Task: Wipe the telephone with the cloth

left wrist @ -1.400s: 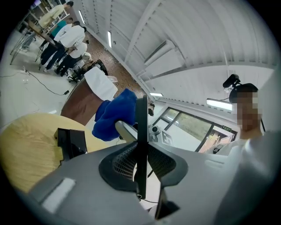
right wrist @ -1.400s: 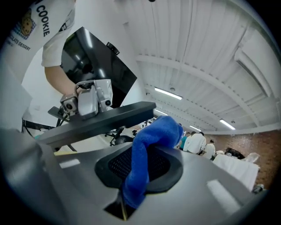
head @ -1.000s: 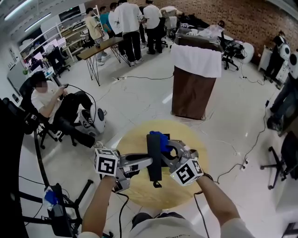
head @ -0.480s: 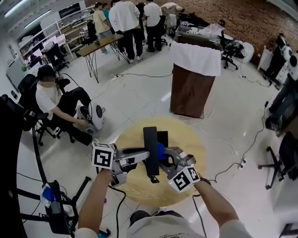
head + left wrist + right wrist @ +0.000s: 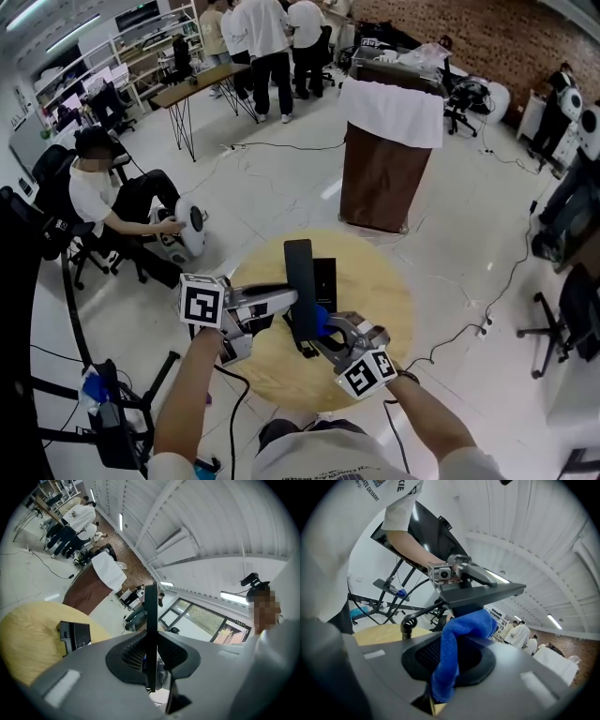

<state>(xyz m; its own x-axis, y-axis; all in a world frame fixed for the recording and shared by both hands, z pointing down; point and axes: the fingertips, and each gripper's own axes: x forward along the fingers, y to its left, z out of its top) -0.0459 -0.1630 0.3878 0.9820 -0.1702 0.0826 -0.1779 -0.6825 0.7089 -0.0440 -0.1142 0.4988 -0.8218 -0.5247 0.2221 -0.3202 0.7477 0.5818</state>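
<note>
A black telephone handset [image 5: 298, 286] hangs over the round wooden table [image 5: 384, 286], and my left gripper [image 5: 284, 300] is shut on its side. In the left gripper view the handset [image 5: 151, 620] stands edge-on between the jaws. The telephone's base [image 5: 325, 277] lies on the table behind it. My right gripper [image 5: 325, 328] is shut on a blue cloth [image 5: 321, 319], which presses against the handset's near half. In the right gripper view the cloth [image 5: 457, 641] bulges out of the jaws up to the handset [image 5: 480, 595]. A coiled cord [image 5: 408, 623] hangs from the handset's end.
A brown lectern draped in white [image 5: 389, 155] stands beyond the table. A person sits on a chair [image 5: 103, 202] at the left, and several people stand by a desk [image 5: 202, 89] at the back. Cables cross the floor. A stand [image 5: 112, 422] is at my lower left.
My right gripper has slid the cloth down the handset, from its far half to its near half, toward me. The left gripper keeps the handset where it was.
</note>
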